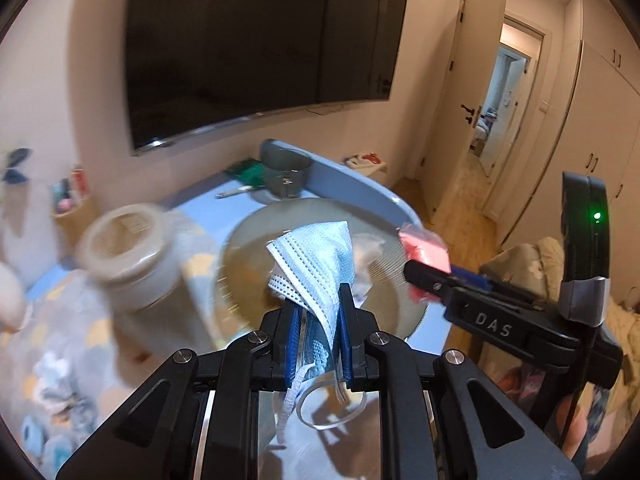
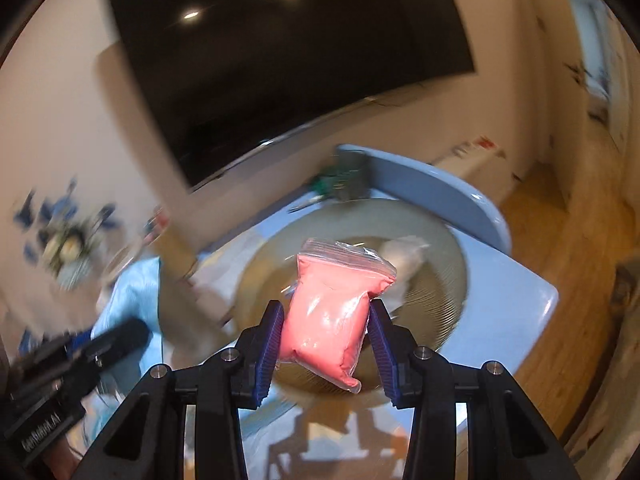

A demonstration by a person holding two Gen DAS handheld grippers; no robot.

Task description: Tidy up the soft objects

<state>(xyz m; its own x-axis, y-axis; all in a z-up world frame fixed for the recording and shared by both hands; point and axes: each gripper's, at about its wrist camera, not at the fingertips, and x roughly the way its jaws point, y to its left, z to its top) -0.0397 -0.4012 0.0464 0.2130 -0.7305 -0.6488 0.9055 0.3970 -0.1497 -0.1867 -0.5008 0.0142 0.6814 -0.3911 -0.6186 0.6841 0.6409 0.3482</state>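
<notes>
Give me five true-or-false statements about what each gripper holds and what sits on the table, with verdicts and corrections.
1. The left gripper is shut on a blue face mask. True.
2. The right gripper holds a green pouch. False: it grips a pink pouch in a clear zip bag.
3. A large round plate lies on the blue table below both grippers. True.
4. The plate is bare. False: a whitish crumpled item lies in it; what it is cannot be told.
5. The television on the wall is showing a picture. False: its screen is dark.
</notes>
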